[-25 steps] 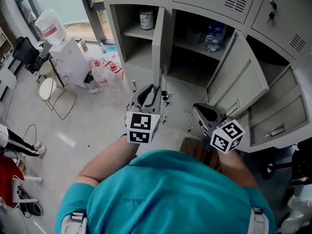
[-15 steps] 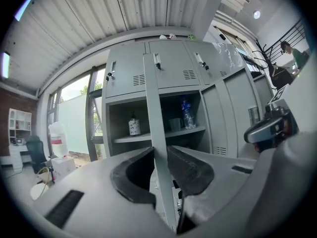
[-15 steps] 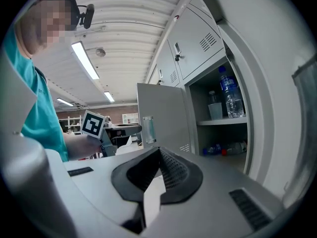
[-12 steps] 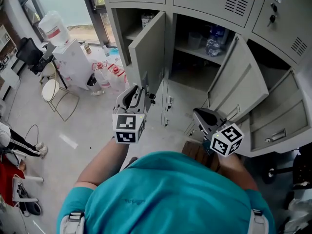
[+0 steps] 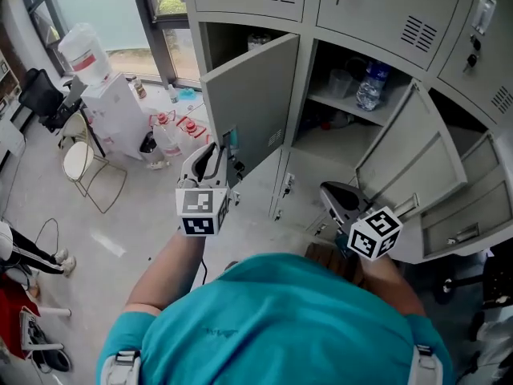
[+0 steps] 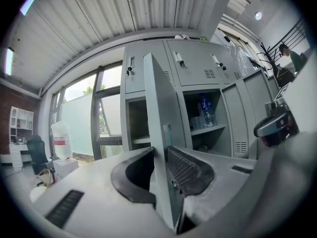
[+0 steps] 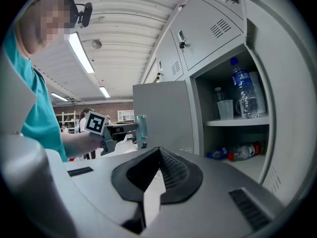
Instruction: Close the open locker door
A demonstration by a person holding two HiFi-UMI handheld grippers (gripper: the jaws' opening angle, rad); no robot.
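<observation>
Locker door (image 5: pixel 255 103): partly open, angled out in front of the left compartment, at 11 o'clock in the head view.
Left tool (image 5: pixel 215 152): clamped on the door's free edge, one jaw on each face.
Right tool (image 5: pixel 333 195): at 3 o'clock from the left tool, jaws together, empty, apart from the door.
Water bottle (image 5: pixel 370 83): on the open compartment's shelf, 1 o'clock.

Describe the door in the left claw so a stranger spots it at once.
Find the grey locker bank beside the window. Below its closed top row, take the leftmost open door. It alone is pinched at its free edge by the left claw.
</observation>
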